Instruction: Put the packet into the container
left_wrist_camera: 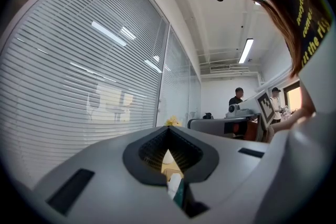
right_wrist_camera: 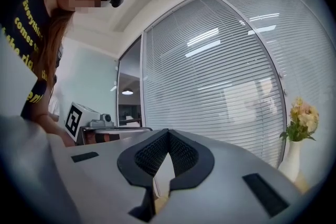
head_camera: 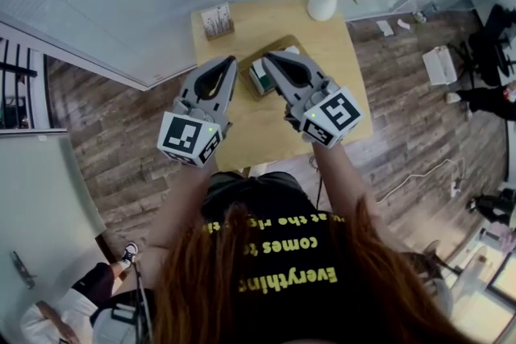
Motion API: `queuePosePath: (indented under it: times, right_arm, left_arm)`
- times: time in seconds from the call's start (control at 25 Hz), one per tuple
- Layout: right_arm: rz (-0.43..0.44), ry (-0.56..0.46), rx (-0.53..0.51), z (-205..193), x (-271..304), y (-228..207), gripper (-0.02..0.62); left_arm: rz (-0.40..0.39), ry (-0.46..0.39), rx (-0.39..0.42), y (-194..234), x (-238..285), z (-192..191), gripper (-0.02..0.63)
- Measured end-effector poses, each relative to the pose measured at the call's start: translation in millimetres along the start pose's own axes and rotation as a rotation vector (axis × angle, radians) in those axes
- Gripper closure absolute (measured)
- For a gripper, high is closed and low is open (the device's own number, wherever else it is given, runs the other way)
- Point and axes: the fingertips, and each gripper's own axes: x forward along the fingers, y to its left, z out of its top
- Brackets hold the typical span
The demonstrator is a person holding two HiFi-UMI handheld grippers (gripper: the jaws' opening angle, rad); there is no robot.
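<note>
both sets of jaws are pressed together with nothing pinched. the left hand-held gripper (head_camera: pixel 230 62) and right hand-held gripper (head_camera: pixel 268 58) hang side by side over the small wooden counter (head_camera: pixel 266 129), tips pointing to the far side.

between the tips there's a green-and-white packet (head_camera: pixel 258 75). it looks like it's lying in the brown container (head_camera: pixel 284 42), or right at its near-left edge. the grippers cover too much for me to say which. so this fits two readings: packet already in and the jaws closed with nothing in them, or packet sitting at the rim waiting for a grab.

my take on doing it well either way: check from the head view that the whole packet sits inside the rim, not draped over it. that shallow container looks light, so i'd guess any nudge from a closed tip would slide it. also mind the little holder of slips (head_camera: pixel 218 20) far left and the vase (head_camera: pixel 322 4) far right.
</note>
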Motion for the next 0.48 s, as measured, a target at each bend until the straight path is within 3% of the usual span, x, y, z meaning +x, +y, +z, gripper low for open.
queuePosePath:
  times: [0.48]
  right_arm:
    - [0.0,0.004,-0.002,0.9,-0.5,4.0,0.58]
  left_arm:
    - [-0.011,0.006,-0.002,-3.7,-2.7,1.7,0.606]
